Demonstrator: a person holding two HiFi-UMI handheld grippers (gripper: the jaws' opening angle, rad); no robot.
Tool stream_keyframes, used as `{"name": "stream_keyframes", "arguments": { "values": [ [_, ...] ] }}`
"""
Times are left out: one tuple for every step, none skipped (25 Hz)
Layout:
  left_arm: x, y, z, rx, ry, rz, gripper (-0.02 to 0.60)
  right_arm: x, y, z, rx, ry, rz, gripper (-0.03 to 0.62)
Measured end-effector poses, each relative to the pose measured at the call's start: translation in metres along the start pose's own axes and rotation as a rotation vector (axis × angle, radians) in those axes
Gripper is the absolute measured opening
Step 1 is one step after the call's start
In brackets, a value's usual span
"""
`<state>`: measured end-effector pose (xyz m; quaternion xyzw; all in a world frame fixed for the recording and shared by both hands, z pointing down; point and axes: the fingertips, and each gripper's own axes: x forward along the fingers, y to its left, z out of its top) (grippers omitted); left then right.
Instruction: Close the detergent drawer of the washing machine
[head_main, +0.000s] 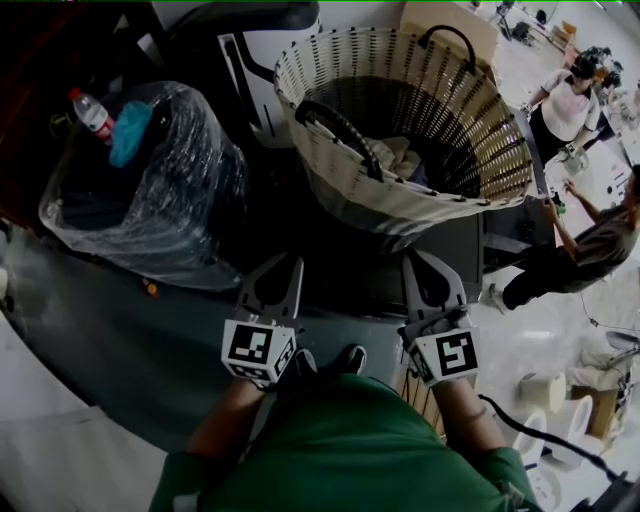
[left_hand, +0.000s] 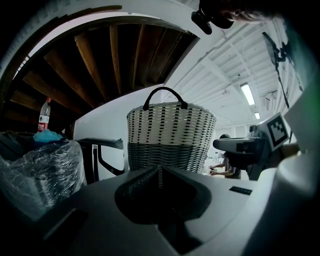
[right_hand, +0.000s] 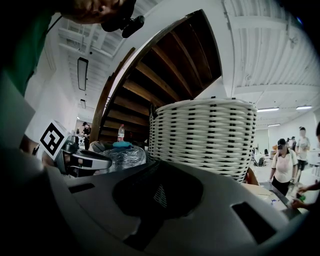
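Both grippers are held side by side over the dark top of the washing machine (head_main: 345, 285), in front of a woven laundry basket (head_main: 400, 190). No detergent drawer shows in any view. My left gripper (head_main: 285, 262) is shut, its jaws meeting with nothing between them (left_hand: 160, 172). The right gripper (head_main: 418, 258) is shut too and holds nothing (right_hand: 157, 192). Each gripper points at the basket (left_hand: 170, 135) (right_hand: 205, 135), a short way from its wall. The other gripper shows at the edge of each gripper view.
A bulky bundle wrapped in clear plastic (head_main: 150, 190) sits left of the basket, with a water bottle (head_main: 92, 115) and a blue cloth on it. A white and black frame (head_main: 250, 60) stands behind. Two people (head_main: 575, 235) stand on the pale floor at right.
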<state>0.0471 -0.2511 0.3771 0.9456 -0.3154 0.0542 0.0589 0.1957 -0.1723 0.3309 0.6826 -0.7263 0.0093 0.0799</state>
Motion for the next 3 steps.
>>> {"name": "stream_keyframes", "arguments": {
  "values": [
    [0.0002, 0.0004, 0.0, 0.0, -0.001, 0.0, 0.04, 0.0003, 0.0, 0.0007, -0.001, -0.011, 0.002, 0.023],
    [0.0003, 0.0008, 0.0, 0.0, -0.001, 0.001, 0.04, 0.0007, 0.0, 0.0017, -0.001, -0.025, 0.004, 0.023],
    [0.0005, 0.0012, 0.0, -0.001, -0.001, 0.001, 0.04, 0.0012, 0.0001, 0.0029, -0.001, -0.04, 0.006, 0.022]
  ]
}}
